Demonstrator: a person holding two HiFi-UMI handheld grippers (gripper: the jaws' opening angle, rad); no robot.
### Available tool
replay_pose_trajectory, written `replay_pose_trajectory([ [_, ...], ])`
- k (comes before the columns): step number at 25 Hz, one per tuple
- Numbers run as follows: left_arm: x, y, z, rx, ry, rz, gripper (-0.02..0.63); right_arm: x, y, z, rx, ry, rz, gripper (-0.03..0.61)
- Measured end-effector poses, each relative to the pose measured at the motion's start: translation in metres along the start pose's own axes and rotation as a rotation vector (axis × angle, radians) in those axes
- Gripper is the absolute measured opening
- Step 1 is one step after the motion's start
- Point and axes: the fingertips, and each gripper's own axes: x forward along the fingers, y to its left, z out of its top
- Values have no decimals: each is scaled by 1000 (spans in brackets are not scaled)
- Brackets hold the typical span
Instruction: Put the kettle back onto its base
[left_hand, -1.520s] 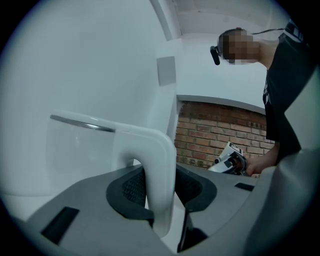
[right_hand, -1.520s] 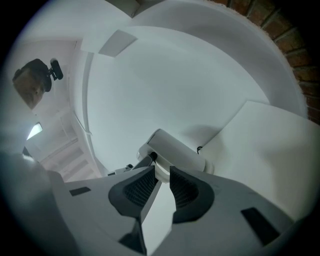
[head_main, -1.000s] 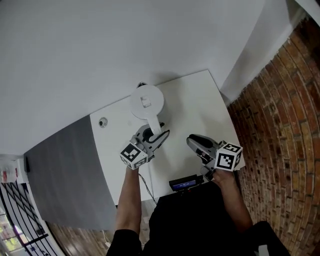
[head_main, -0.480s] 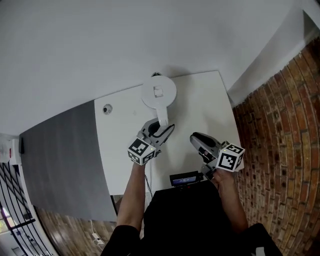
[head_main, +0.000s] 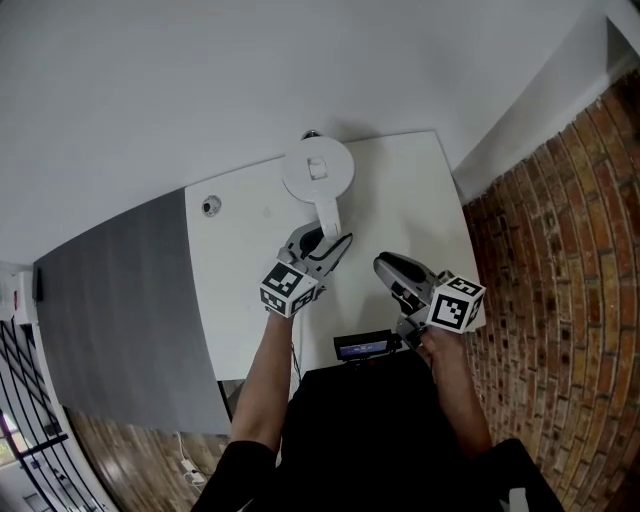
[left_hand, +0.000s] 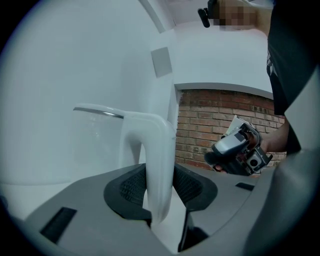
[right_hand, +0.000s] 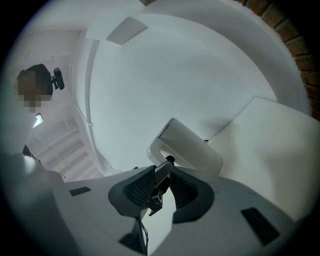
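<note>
Head camera sat high above the person, facing steeply down on the white table (head_main: 240, 280); both claws looked small from there. The left claw (head_main: 325, 242) camera rode close behind its jaws, near level, tight on the kettle (left_hand: 150, 150) handle. The right claw (head_main: 386, 266) camera faced the kettle from farther off, tilted. All three views shared the kettle.

There is one white kettle (head_main: 318, 170) on one white table (head_main: 405, 200). There are two grippers, the left gripper (head_main: 326, 243) and the right gripper (head_main: 386, 266), and two cubes, the left marker cube (head_main: 287, 288) and the right marker cube (head_main: 456, 303). Far left lies one small round thing (head_main: 209, 207), and at the near edge one dark device (head_main: 362, 346).
</note>
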Motion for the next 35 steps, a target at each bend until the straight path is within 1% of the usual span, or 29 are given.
replay_pose_trajectory([
  [3, -2, 0, 1, 3, -2, 4, 152, 0, 2, -2, 0, 0, -2, 95],
  [7, -7, 7, 6, 10, -17, 26, 186, 2, 4, 3, -6, -11, 8, 95],
  [13, -23, 2, 1, 0, -41, 40, 187, 0, 9, -1, -14, -10, 6, 95],
  [15, -33, 1, -1, -19, -57, 53, 187, -2, 11, -2, -19, -10, -2, 95],
  [21, -63, 0, -10, -129, -127, 80, 186, -9, 15, -12, -31, -19, -47, 95],
  [25, -83, -2, -13, -235, -195, 88, 186, -17, 23, -19, -41, -37, -81, 95],
  [31, -103, -23, -15, -393, -257, 49, 186, -38, 33, -23, -52, -86, -112, 95],
  [35, -118, -42, -9, -493, -296, 32, 186, -50, 35, -16, -42, -129, -86, 95],
])
